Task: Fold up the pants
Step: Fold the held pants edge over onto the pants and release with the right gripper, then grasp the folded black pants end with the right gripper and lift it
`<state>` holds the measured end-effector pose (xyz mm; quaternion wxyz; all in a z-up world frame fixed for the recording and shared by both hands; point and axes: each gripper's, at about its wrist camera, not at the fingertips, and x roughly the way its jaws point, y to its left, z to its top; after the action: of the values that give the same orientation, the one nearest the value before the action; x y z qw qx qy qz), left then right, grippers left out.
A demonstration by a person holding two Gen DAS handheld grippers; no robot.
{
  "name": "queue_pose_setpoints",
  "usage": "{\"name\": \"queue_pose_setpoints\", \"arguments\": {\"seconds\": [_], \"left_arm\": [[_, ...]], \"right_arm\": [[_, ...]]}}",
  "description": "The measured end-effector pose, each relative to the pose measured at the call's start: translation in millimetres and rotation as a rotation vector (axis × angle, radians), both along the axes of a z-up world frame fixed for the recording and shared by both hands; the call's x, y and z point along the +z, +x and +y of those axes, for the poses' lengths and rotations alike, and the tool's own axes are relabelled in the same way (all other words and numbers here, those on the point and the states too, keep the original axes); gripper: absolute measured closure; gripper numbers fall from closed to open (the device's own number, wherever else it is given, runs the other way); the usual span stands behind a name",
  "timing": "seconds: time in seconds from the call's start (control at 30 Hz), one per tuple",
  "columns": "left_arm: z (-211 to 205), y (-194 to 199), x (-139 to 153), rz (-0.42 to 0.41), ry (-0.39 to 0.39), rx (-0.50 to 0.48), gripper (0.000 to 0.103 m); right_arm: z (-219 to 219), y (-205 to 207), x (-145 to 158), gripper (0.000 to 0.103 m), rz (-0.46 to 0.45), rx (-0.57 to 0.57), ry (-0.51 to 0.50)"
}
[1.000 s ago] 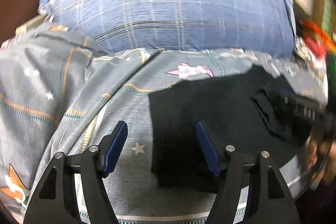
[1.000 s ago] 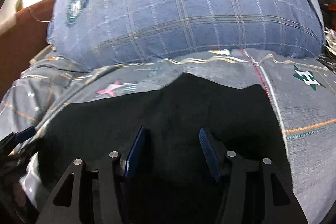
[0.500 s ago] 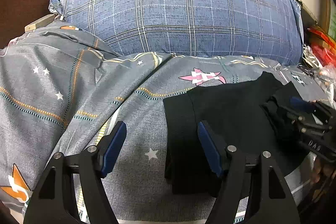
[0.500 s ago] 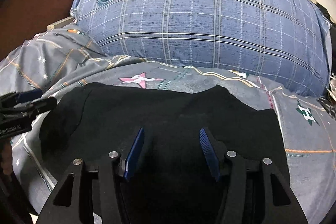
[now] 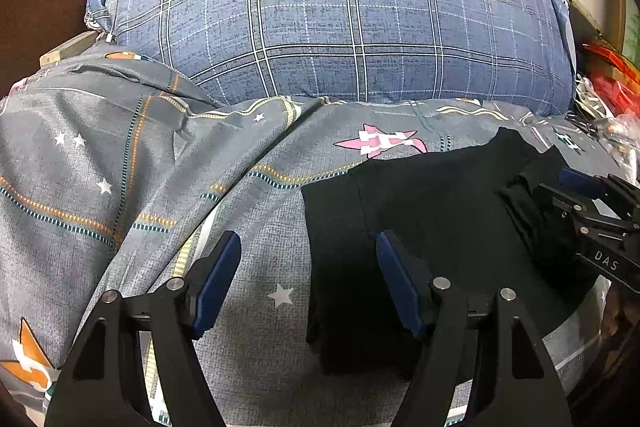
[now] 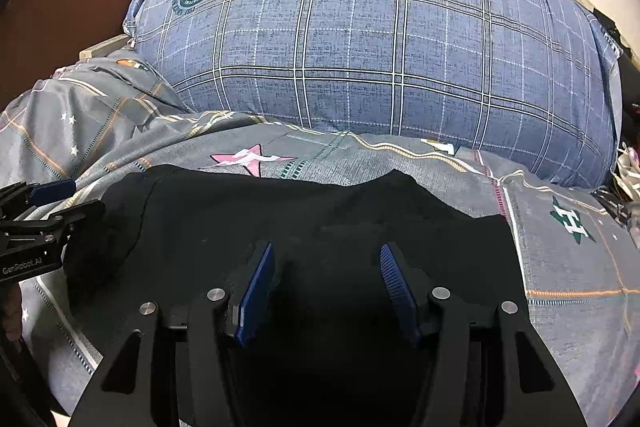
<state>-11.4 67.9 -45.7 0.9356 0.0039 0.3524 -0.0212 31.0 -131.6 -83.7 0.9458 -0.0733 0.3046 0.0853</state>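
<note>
While the black fabric pants lie in a compact, already doubled-over bundle on the grey star-printed bedsheet, both tools hang over them with nothing gripped. From the left wrist view the bundle fills the space from 3 to 5 o'clock, short of the blue plaid pillow at 12. The left gripper has its blue pads spread apart, straddling the bundle's left edge: one pad over bare sheet, the other over black cloth. The right gripper also stands with its fingers parted, and dark cloth lies below the gap; no pad appears to press on it.

The cloth looks thin, limp and light, so it should drape and sag as soon as it is lifted, and stacked layers may slide over each other. A one-point pinch would likely let the fold spill open. The safer hold seems to be at the two ends of one edge, the left edge near 6 o'clock in the left view and the far corner at 1 o'clock, pinching all layers together.
</note>
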Motion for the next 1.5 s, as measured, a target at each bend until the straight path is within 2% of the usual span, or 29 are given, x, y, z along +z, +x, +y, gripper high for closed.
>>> {"name": "queue_pose_setpoints", "arguments": {"seconds": [0.2, 0.33, 0.4, 0.47, 0.53, 0.67, 0.8, 0.9, 1.0, 1.17, 1.2, 1.23, 1.27, 1.37, 1.5], "left_arm": [[7, -17, 7, -0.013, -0.008, 0.007, 0.033], [19, -44, 4, -0.012, -0.015, 0.026, 0.033], [23, -54, -1, -0.001, -0.021, 0.042, 0.032], [27, -57, -6, 0.030, -0.063, 0.030, 0.031], [29, -57, -9, 0.048, -0.091, 0.023, 0.031], [33, -53, -8, 0.055, -0.165, 0.009, 0.031], [38, -43, -15, 0.101, -0.240, 0.019, 0.031], [40, -38, -20, 0.141, -0.301, 0.008, 0.031], [42, -39, -21, 0.155, -0.333, 0.001, 0.031], [52, -41, -23, 0.176, -0.395, 0.017, 0.031], [55, -41, -24, 0.183, -0.408, 0.026, 0.031], [56, -41, -25, 0.185, -0.414, 0.029, 0.031], [57, -41, -25, 0.188, -0.416, 0.033, 0.031], [53, -42, -24, 0.182, -0.413, 0.026, 0.031], [38, -44, -16, 0.131, -0.399, -0.042, 0.031]], "right_arm": [[-5, 0, 1, 0.046, 0.002, 0.014, 0.036], [-6, 3, 10, 0.046, 0.015, 0.067, 0.143], [4, 6, 15, 0.041, 0.022, 0.100, 0.159], [21, 12, 17, 0.040, 0.037, 0.156, 0.164], [50, 22, 18, 0.039, 0.087, 0.239, 0.161], [107, 49, 22, 0.035, 0.201, 0.327, 0.124], [151, 76, 19, 0.032, 0.339, 0.339, 0.060], [177, 96, 7, 0.031, 0.442, 0.308, -0.012], [198, 109, -6, 0.029, 0.509, 0.256, -0.098], [206, 115, -34, 0.029, 0.552, 0.230, -0.207], [203, 114, -35, 0.030, 0.539, 0.238, -0.195], [200, 113, -33, 0.038, 0.525, 0.243, -0.188], [197, 111, -31, 0.053, 0.515, 0.246, -0.183], [180, 110, -20, 0.063, 0.499, 0.246, -0.093], [153, 102, 0, 0.071, 0.448, 0.261, 0.058]]}}
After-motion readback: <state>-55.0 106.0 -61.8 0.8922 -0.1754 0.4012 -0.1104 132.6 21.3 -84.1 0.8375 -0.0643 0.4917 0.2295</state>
